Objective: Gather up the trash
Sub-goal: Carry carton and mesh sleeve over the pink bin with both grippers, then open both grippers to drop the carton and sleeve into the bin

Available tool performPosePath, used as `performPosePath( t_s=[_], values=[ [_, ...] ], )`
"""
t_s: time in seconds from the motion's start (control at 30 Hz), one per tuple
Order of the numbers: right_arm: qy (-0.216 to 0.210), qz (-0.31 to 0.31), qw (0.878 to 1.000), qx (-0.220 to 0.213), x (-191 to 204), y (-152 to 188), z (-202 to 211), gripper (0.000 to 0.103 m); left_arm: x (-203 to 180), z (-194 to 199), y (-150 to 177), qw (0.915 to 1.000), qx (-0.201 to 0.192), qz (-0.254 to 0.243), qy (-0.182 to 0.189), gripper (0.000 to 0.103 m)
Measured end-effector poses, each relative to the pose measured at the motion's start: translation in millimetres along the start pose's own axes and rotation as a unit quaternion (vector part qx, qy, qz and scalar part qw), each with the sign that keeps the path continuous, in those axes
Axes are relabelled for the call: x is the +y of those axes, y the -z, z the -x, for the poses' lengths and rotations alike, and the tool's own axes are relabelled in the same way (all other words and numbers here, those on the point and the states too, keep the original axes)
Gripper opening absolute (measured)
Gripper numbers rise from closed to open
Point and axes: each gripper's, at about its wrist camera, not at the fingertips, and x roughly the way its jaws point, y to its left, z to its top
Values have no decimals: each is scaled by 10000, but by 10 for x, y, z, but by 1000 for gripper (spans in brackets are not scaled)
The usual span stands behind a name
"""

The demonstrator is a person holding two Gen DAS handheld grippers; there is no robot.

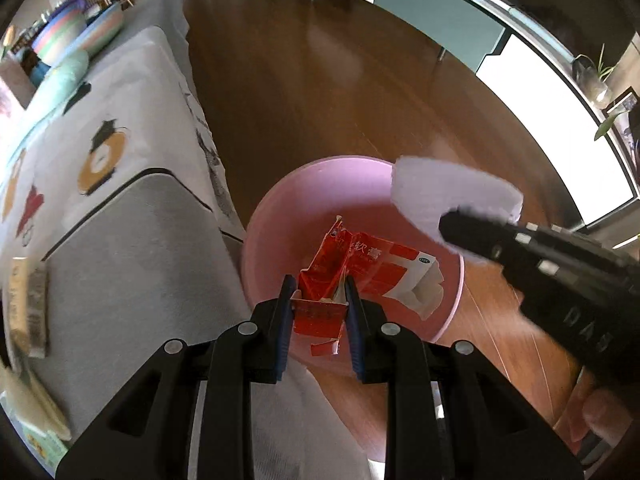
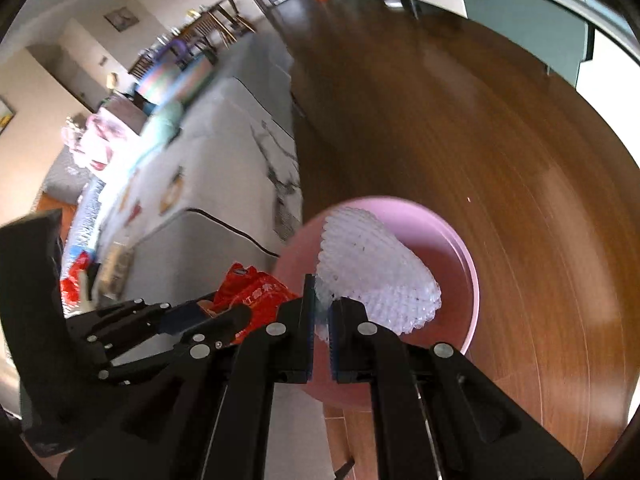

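The round pink plastic bin [image 1: 276,216] stands on the brown wooden floor [image 1: 320,92], just beside the grey patterned sofa [image 1: 120,208]. This looks like the drop step. Over the bin's near rim, the left gripper [image 1: 318,300] has its jaws closed on a torn red-and-white cardboard box [image 1: 360,268]. Above the bin's mouth, the right gripper [image 2: 320,314] pinches, jaws narrow, a white foam mesh sleeve [image 2: 372,264], blurred. Next, both should spread so the pieces fall inside.
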Motion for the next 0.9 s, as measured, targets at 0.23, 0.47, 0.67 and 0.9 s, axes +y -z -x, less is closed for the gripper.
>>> performPosePath(
  t_s=[0.23,0.47,0.67,0.9],
  values=[
    [-120,-194,9993,306,-225,101,-247,15,-31,-65,-67,9999,30,-103,-23,31],
    [-61,-452,9990,23,-305,172,110,67,114,363,69,9993,-348,142,-13,68],
    [-271,-473,9978,-388,-16,344,669,72,200,1010,490,9973,-710,161,-55,73],
    [-432,191,9956,-810,871,792,1246,75,414,1995,1253,9911,-1309,168,-148,77]
  ],
)
